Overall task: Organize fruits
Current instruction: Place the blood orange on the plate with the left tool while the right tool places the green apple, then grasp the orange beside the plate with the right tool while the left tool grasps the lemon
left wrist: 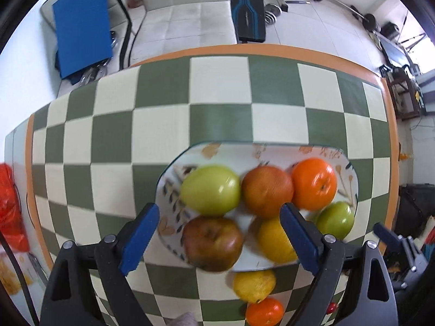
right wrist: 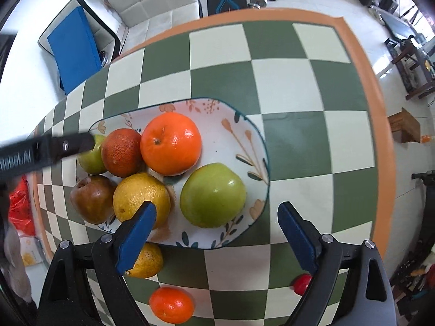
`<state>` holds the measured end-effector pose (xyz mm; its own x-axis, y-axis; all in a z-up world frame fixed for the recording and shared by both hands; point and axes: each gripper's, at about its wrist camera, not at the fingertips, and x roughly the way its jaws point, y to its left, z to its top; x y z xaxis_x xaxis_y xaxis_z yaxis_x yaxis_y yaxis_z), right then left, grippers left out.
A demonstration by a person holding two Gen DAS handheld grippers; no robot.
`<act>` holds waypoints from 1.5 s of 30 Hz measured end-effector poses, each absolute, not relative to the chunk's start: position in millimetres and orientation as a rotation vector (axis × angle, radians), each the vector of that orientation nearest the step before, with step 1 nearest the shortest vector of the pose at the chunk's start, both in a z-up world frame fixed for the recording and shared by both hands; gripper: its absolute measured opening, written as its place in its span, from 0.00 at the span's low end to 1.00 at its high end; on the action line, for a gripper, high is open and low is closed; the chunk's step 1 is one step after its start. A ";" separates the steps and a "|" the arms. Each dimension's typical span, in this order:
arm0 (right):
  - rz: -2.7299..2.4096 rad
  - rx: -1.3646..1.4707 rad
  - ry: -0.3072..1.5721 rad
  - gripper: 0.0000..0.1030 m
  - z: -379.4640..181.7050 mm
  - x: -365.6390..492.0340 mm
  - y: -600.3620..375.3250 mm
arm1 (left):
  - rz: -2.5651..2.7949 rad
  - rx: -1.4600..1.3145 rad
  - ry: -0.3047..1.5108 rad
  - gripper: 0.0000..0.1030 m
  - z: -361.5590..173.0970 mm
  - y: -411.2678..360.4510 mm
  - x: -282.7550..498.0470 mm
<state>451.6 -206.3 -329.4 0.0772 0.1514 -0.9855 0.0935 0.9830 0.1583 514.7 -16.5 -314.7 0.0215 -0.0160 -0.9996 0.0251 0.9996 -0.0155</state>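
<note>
Both tongs, left [left wrist: 219,240] and right [right wrist: 216,240], spread empty above the fruit plate [right wrist: 246,146].

One floral plate [right wrist: 252,146] carries six fruits: two green apples, a large one [right wrist: 213,195] and a smaller one [right wrist: 92,160], one reddish-brown apple [right wrist: 92,199], one bright orange [right wrist: 171,144], one darker red-orange citrus [right wrist: 121,152] and one yellow citrus [right wrist: 138,197]. Three more lie off the plate on the checkered surface [right wrist: 293,146]: one yellow citrus [right wrist: 148,262], one small orange [right wrist: 171,304] and one small red fruit [right wrist: 301,284], partly hidden.
</note>
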 end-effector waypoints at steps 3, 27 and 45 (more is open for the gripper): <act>0.037 0.173 1.470 0.90 -320.3 443.4 -206.5 | -0.008 -0.008 1.511 0.88 -307.5 -7.8 495.0; 0.045 0.093 1.176 0.90 -184.9 326.5 -191.2 | 0.024 0.036 1.150 0.88 -179.4 12.6 346.6; 0.059 0.161 1.134 0.90 -163.0 288.7 -186.4 | 0.065 0.053 1.138 0.92 -176.0 11.0 321.3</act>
<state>288.7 -186.4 -163.0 0.4232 0.1284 -0.8969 0.0349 0.9869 0.1577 321.3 11.0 -176.0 0.4179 0.0790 -0.9051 -0.0253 0.9968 0.0754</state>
